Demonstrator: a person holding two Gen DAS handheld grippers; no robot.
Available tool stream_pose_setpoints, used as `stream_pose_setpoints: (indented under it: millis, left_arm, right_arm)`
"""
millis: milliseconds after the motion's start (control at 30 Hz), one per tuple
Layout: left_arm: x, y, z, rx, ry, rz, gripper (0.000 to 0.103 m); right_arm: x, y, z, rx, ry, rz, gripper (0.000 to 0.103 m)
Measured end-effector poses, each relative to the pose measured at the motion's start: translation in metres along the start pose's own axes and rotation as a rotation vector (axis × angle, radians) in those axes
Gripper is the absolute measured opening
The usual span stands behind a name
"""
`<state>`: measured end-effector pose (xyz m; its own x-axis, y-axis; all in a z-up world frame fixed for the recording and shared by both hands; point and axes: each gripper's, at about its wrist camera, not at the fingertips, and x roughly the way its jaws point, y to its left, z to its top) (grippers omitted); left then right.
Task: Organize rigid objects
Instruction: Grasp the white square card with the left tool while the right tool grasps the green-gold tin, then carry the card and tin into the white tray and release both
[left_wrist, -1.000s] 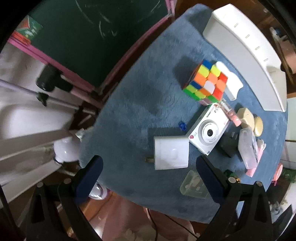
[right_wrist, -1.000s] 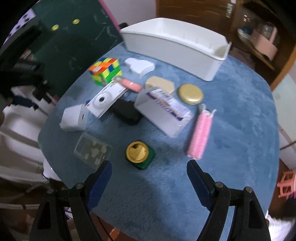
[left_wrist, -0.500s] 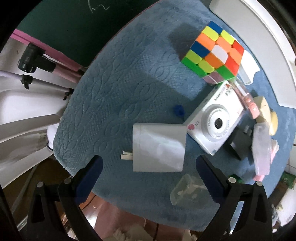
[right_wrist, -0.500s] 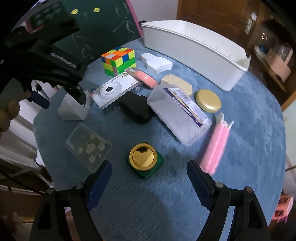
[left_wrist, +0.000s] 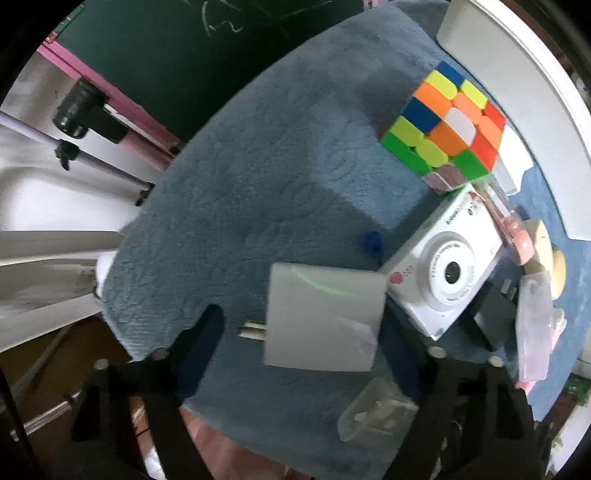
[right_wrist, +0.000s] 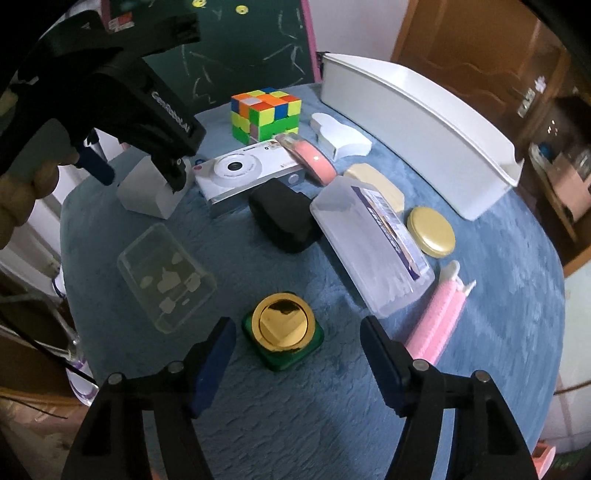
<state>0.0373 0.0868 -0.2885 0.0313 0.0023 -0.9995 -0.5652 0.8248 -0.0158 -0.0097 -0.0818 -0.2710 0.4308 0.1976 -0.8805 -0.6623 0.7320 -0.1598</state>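
Right wrist view shows white lettering on the black left gripper (right_wrist: 147, 166), partly readable as "Gen…AI". Its jaws are closing around the white square plug-in charger (left_wrist: 325, 317), which lies at the near left edge of the blue carpeted table (left_wrist: 258, 166); I cannot tell if the pads touch it already. The charger's metal prongs (left_wrist: 253, 329) point left. The right gripper (right_wrist: 297, 349) is also closing, not yet touching the green square jar with a gold lid (right_wrist: 283, 330) between its fingers.
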Motion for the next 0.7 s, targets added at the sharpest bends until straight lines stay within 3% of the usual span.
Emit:
stream_pose_setpoints:
  millis: [33, 167, 467, 700]
  left_arm:
    - [0.001, 0.001, -0.002, -0.003, -0.005, -0.009, 0.076]
    - [0.004, -0.001, -0.009, 0.001, -0.041, 0.011, 0.075]
    - [0.001, 0.009, -0.010, -0.021, -0.012, 0.002, 0.075]
    - [-0.041, 0.007, -0.018, 0.000, -0.035, -0.001, 0.075]
  right_arm:
    - [0.001, 0.000, 0.001, -0.010, -0.003, -0.002, 0.069]
    - [0.003, 0.003, 0.003, -0.046, -0.003, 0.034, 0.047]
    - [-0.004, 0.005, 0.005, -0.054, 0.018, 0.061, 0.047]
    - [-0.036, -0.006, 0.020, -0.010, -0.006, 0.076, 0.047]
